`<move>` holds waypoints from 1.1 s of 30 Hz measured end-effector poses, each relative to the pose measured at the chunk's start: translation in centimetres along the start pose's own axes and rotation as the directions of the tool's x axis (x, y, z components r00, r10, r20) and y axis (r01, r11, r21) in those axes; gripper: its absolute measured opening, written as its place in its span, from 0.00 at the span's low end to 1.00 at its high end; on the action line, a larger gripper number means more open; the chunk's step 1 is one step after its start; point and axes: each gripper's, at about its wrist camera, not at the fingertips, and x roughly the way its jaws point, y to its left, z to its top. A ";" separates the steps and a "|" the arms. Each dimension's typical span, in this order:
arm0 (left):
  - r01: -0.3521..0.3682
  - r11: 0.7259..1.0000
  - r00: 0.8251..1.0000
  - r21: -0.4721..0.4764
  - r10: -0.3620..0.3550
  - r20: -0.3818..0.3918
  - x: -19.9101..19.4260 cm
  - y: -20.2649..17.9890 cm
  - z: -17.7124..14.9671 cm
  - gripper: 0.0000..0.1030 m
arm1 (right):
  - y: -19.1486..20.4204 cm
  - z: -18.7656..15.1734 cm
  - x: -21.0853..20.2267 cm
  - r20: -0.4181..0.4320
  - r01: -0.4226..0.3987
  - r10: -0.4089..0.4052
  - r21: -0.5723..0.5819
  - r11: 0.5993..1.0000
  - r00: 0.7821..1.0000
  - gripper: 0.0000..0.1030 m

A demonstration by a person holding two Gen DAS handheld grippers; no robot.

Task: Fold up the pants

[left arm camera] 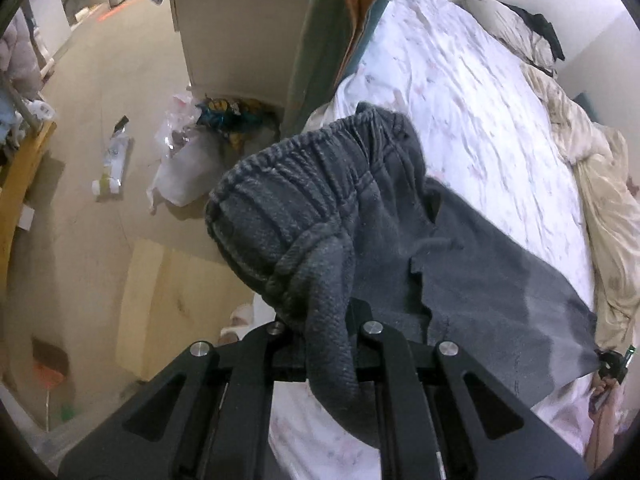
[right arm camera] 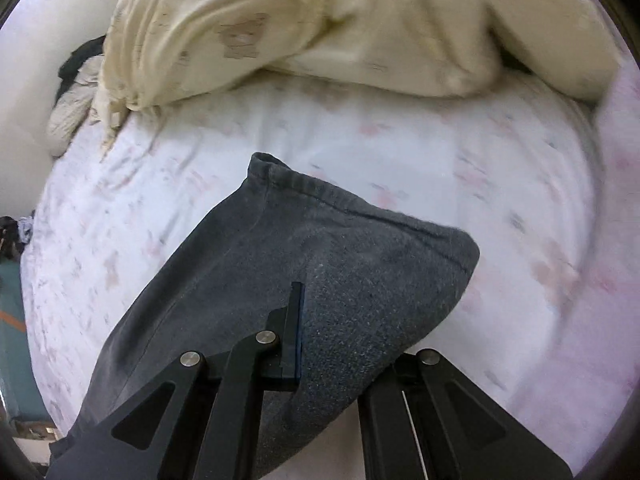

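Gripping hard at both ends, the two grippers have the dark grey sweatpants (left arm camera: 460, 264) lifted over the bed (left arm camera: 472, 92). The left gripper (left arm camera: 322, 320) is clamped tight on the ribbed elastic waistband (left arm camera: 288, 200), which bunches up above its fingers with a thick fold drooping down between the black arms. From there the fabric stretches away to the right across the white, pink-patterned sheet (right arm camera: 400, 152), out to the far corner where the other gripper is just visible at the edge of the view. On the right wrist camera, the right gripper (right arm camera: 304, 328) is closed down on the leg end of the pants, one finger showing against the cloth and the other hidden beneath it, the stitched hem (right arm camera: 360, 208) fanned out ahead. A crumpled cream duvet (right arm camera: 320, 20) lies heaped along the far side of the bed. Off the bed's left edge, the floor (left arm camera: 100, 80) carries a white plastic bag (left arm camera: 184, 160) and scattered litter.
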 end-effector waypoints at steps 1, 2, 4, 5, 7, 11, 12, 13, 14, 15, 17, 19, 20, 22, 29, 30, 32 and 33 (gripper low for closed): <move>-0.007 1.000 1.000 0.014 0.007 -0.014 0.2 0.1 -0.5 0.06 | -0.3 -0.3 -0.4 -0.009 0.018 -0.018 -0.008 1.000 1.000 0.04; -0.030 0.999 0.999 0.028 0.031 -0.042 1.0 0.1 -0.9 0.06 | -0.5 -0.4 -0.3 -0.017 0.026 -0.026 -0.004 1.000 1.000 0.04; -0.063 0.998 0.993 0.025 0.065 -0.098 2.6 0.2 -1.1 0.06 | -0.6 -0.9 1.4 -0.095 0.090 -0.090 -0.002 0.996 0.991 0.05; -0.086 0.996 0.988 0.036 0.089 -0.124 3.5 0.1 -1.2 0.06 | -0.8 -1.4 2.2 -0.130 0.132 -0.135 -0.027 0.991 0.982 0.06; -0.151 0.983 0.975 0.102 0.165 -0.150 5.0 -0.9 -1.6 0.07 | -0.1 -2.1 4.2 -0.187 0.197 -0.212 -0.095 0.976 0.959 0.12; -0.213 0.964 0.963 0.157 0.234 -0.133 5.7 -1.9 -2.2 0.07 | 1.9 -3.0 5.4 -0.150 0.398 -0.449 -0.281 0.874 0.881 0.54; -0.216 0.962 0.963 0.167 0.238 -0.128 5.7 -2.2 -2.2 0.07 | 2.8 -3.1 5.1 -0.119 0.431 -0.493 -0.342 0.835 0.862 0.54; -0.209 0.965 0.965 0.157 0.229 -0.125 5.5 -2.3 -2.2 0.07 | 3.8 -3.3 4.7 -0.079 0.476 -0.545 -0.395 0.786 0.835 0.54; -0.196 0.970 0.970 0.144 0.214 -0.119 5.2 -2.3 -2.2 0.07 | 4.9 -3.5 4.0 -0.030 0.505 -0.569 -0.421 0.753 0.822 0.54; -0.193 0.970 0.971 0.145 0.210 -0.113 4.9 -2.6 -2.1 0.07 | 6.2 -3.8 2.8 0.025 0.507 -0.554 -0.441 0.741 0.832 0.54; -0.199 0.966 0.970 0.164 0.218 -0.107 4.9 -2.8 -2.2 0.07 | 9.0 -4.8 -0.3 0.138 0.479 -0.472 -0.453 0.752 0.871 0.55; -0.209 0.959 0.967 0.189 0.232 -0.108 5.2 -3.1 -2.2 0.07 | 11.6 -6.6 -4.2 0.251 0.359 -0.267 -0.476 0.803 0.930 0.56; -0.220 0.953 0.963 0.211 0.246 -0.110 5.4 -3.3 -2.4 0.07 | 13.1 -7.9 -5.8 0.266 0.275 -0.155 -0.504 0.819 0.951 0.57; -0.217 0.948 0.961 0.233 0.249 -0.119 5.7 -3.6 -2.5 0.07 | 16.5 -10.6 -7.2 0.160 0.051 0.049 -0.566 0.823 0.986 0.57; -0.219 0.936 0.962 0.275 0.254 -0.101 5.7 -4.9 -2.6 0.07 | 29.2 -26.9 -6.2 -0.330 -0.514 0.397 -0.618 0.595 0.856 0.23; -0.218 0.935 0.962 0.281 0.253 -0.097 5.6 -5.1 -2.7 0.07 | 30.8 -29.7 -5.6 -0.390 -0.558 0.401 -0.618 0.554 0.829 0.18; -0.221 0.929 0.962 0.296 0.258 -0.093 5.8 -5.3 -2.8 0.07 | 33.8 -34.8 -4.2 -0.483 -0.623 0.393 -0.615 0.483 0.782 0.07; -0.223 0.925 0.961 0.309 0.262 -0.091 5.9 -5.5 -2.9 0.07 | 35.1 -37.6 -3.5 -0.524 -0.640 0.368 -0.628 0.443 0.768 0.04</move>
